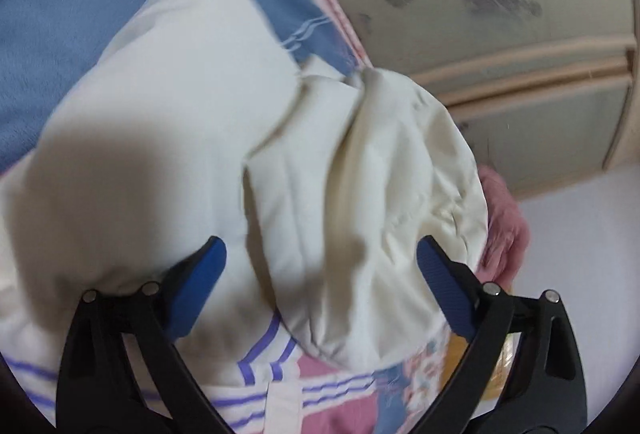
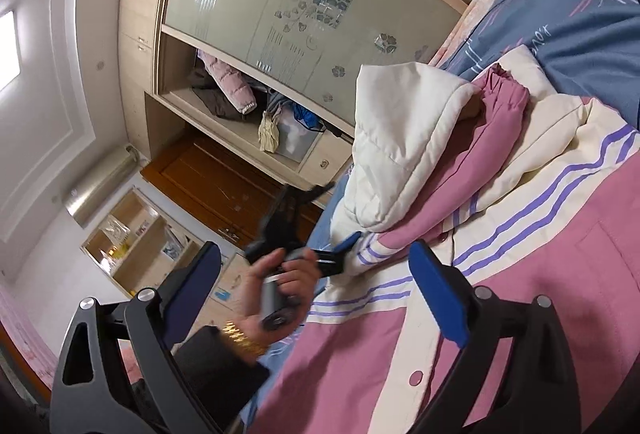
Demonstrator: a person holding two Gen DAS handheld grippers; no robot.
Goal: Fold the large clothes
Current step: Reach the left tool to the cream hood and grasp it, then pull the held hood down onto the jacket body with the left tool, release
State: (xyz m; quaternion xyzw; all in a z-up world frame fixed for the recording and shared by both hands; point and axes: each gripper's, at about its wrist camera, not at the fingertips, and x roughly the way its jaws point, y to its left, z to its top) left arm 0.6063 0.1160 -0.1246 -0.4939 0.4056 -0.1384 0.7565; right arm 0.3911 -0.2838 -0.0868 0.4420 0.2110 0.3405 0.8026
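Observation:
A large pink and cream padded jacket with purple stripes lies on the bed. Its cream hood is raised and folded over near the pink sleeve cuff. In the left wrist view the hood fills the middle, just ahead of my open left gripper, whose blue pads stand wide apart and hold nothing. My left gripper also shows in the right wrist view, held in a hand at the jacket's edge. My right gripper is open and empty above the jacket front.
The bed has a blue and pink patterned cover. A wardrobe with frosted sliding doors stands beside the bed, with clothes on an open shelf. A wooden door and a small shelf unit are farther off.

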